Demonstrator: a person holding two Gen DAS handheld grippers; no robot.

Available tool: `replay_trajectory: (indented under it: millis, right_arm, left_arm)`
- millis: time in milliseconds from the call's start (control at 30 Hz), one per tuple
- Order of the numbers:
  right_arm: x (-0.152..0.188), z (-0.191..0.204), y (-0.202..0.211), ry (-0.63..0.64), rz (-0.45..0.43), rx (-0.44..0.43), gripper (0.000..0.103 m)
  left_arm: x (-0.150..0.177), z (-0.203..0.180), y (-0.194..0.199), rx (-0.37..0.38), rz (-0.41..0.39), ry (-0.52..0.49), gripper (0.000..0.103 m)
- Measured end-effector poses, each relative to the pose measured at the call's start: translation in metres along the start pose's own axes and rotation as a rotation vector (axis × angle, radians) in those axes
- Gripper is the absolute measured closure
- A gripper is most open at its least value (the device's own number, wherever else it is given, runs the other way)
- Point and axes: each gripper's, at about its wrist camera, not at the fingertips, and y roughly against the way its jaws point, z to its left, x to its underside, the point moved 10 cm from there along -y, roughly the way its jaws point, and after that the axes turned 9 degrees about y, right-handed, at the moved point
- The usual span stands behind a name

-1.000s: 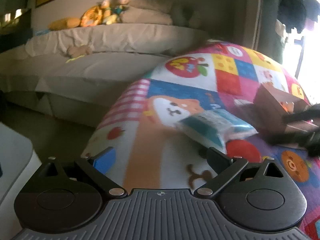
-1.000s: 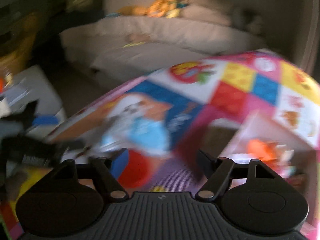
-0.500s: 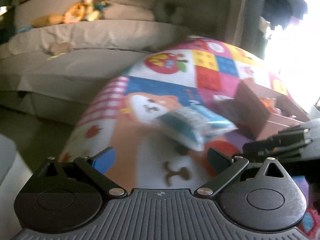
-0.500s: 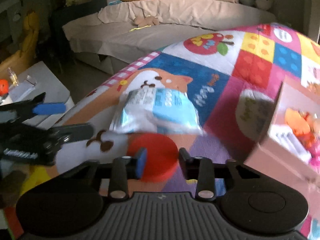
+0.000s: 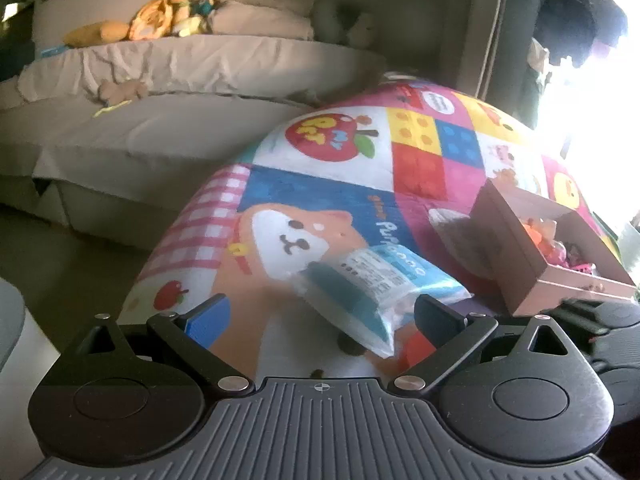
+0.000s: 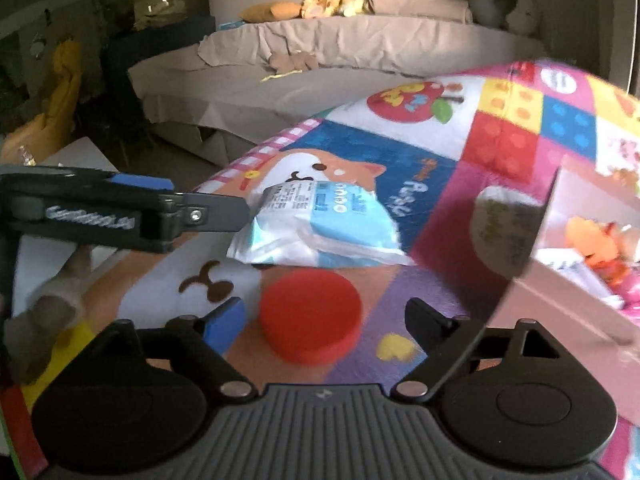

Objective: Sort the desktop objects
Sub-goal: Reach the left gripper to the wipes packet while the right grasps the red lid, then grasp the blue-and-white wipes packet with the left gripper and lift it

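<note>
Both claws gape; the right claw (image 6: pixel 326 318) brackets a red disc (image 6: pixel 310 316); the left claw (image 5: pixel 322 316) hides that disc's lower edge; box (image 6: pixel 580 264) at 3 o'clock is blurred.

At three o'clock in the right wrist view, the pink box (image 6: pixel 576 308) smears with motion blur and runs off the frame edge; the orange and pink items (image 6: pixel 600 248) inside it cannot be identified. In the left wrist view, the red disc (image 5: pixel 416 350) at five o'clock is mostly hidden behind the blue tissue packet (image 5: pixel 372 292) and a finger (image 5: pixel 438 316) of the left gripper (image 5: pixel 322 318). The packet's print is too small to read. Window glare (image 5: pixel 600 120) whites out two o'clock.
</note>
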Motion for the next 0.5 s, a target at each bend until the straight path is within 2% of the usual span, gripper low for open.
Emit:
replay_trajectory:
  millis: [33,67,100,200,300,433,500]
  right_arm:
    - [-0.001,0.002,-0.004,-0.005,0.004,-0.007,0.02]
    - [0.0,0.005,-0.006,0.003,0.009,-0.009,0.035]
    - [0.001,0.007,-0.007,0.011,0.021,-0.019,0.039]
    - [0.009,0.005,0.003,-0.01,0.013,-0.022,0.039]
    - [0.025,-0.008,0.029,-0.024,-0.005,0.017,0.039]
    - [0.061,-0.044,0.073,-0.08,-0.015,0.144,0.039]
    - [0.079,-0.064,0.091,-0.117,-0.012,0.207,0.039]
  left_arm:
    - [-0.001,0.001,-0.001,0.002,0.003,0.007,0.002]
    - [-0.001,0.001,-0.002,0.006,0.006,0.011,0.002]
    - [-0.001,-0.001,-0.003,0.013,0.008,0.011,0.002]
    - [0.001,-0.01,-0.009,0.033,0.014,-0.015,0.002]
    - [0.006,-0.029,-0.016,0.064,0.02,-0.116,0.002]
    - [0.018,-0.051,-0.031,0.034,0.001,-0.339,0.002]
    - [0.024,-0.058,-0.038,0.027,0.006,-0.386,0.002]
